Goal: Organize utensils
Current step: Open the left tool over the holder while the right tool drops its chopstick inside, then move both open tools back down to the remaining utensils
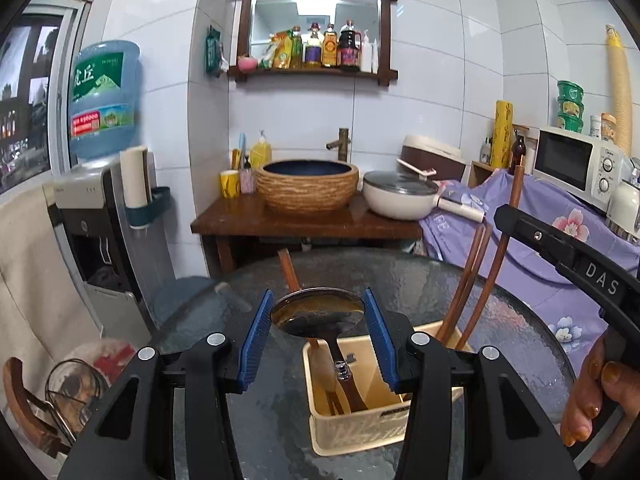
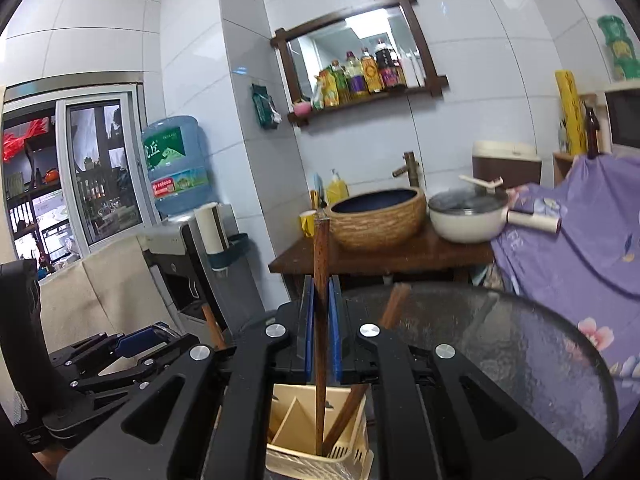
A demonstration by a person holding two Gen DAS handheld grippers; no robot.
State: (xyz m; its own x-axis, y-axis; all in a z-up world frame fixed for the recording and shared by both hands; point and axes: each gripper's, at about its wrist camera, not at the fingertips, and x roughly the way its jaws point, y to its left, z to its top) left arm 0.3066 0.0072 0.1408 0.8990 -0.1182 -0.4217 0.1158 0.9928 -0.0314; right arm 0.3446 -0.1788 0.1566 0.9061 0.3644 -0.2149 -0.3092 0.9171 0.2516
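A beige utensil holder (image 1: 352,424) stands on the round glass table (image 1: 520,332). A metal ladle (image 1: 318,314) with a brown handle stands in its left compartment, bowl up. My left gripper (image 1: 318,338) is open, its blue pads on either side of the ladle bowl without touching. Several wooden chopsticks (image 1: 466,288) lean in the right compartment. My right gripper (image 2: 321,332) is shut on one wooden chopstick (image 2: 321,280), held upright with its lower end inside the holder (image 2: 320,456). The right gripper also shows in the left wrist view (image 1: 560,248).
Behind the table a wooden stand (image 1: 304,220) bears a woven basin (image 1: 307,186) and a white lidded pan (image 1: 400,196). A purple flowered cloth (image 1: 540,220) covers the counter at right, with a microwave (image 1: 576,164). A water dispenser (image 1: 92,208) stands at left.
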